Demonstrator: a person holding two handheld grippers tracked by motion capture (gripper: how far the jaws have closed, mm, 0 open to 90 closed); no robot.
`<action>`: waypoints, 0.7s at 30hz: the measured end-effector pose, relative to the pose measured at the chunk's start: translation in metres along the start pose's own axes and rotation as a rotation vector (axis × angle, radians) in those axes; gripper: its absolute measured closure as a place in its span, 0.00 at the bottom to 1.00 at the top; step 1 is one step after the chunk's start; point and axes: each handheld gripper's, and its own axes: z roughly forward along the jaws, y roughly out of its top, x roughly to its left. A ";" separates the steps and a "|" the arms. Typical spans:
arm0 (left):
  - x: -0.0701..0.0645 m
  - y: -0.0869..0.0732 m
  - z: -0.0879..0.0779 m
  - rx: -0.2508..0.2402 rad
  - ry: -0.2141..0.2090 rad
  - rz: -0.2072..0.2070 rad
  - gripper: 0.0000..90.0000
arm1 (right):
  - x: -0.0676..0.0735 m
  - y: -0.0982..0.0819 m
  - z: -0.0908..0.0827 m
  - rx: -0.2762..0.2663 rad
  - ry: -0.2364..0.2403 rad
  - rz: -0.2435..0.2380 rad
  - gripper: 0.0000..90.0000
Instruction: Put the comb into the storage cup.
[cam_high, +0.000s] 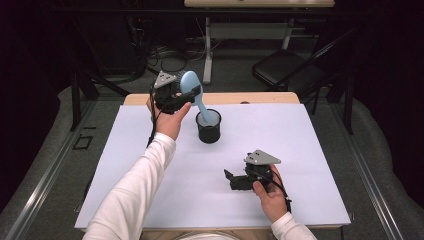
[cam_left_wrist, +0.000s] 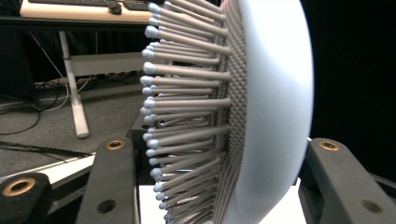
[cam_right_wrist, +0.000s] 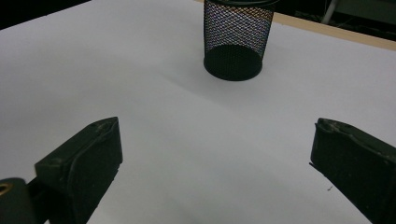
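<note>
On table: 1 mesh cup (cam_high: 208, 128), 1 hairbrush (cam_high: 192, 89) pinched by left gripper (cam_high: 186, 98) fingers; right gripper (cam_high: 231, 178) fingers spread.

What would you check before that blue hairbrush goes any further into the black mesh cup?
1. Grip: left hand-held gripper shut on the hairbrush at its head: ok.
2. Handle end inside the mesh cup: ok, it points into the opening.
3. Handle touching the cup's bottom: cannot tell.
4. Cup upright on the white sheet: ok.
5. Right hand-held gripper open, holding nothing, apart from the cup: ok.
</note>
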 end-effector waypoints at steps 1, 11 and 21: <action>-0.001 0.000 0.001 0.000 0.004 -0.001 0.54 | 0.000 0.000 0.000 0.000 0.000 0.000 0.02; -0.001 -0.003 0.007 0.012 0.023 0.009 0.54 | 0.000 0.000 0.000 0.001 0.001 0.001 0.02; -0.003 -0.006 0.014 0.044 0.035 0.031 0.54 | 0.000 0.000 0.001 0.001 0.000 -0.001 0.02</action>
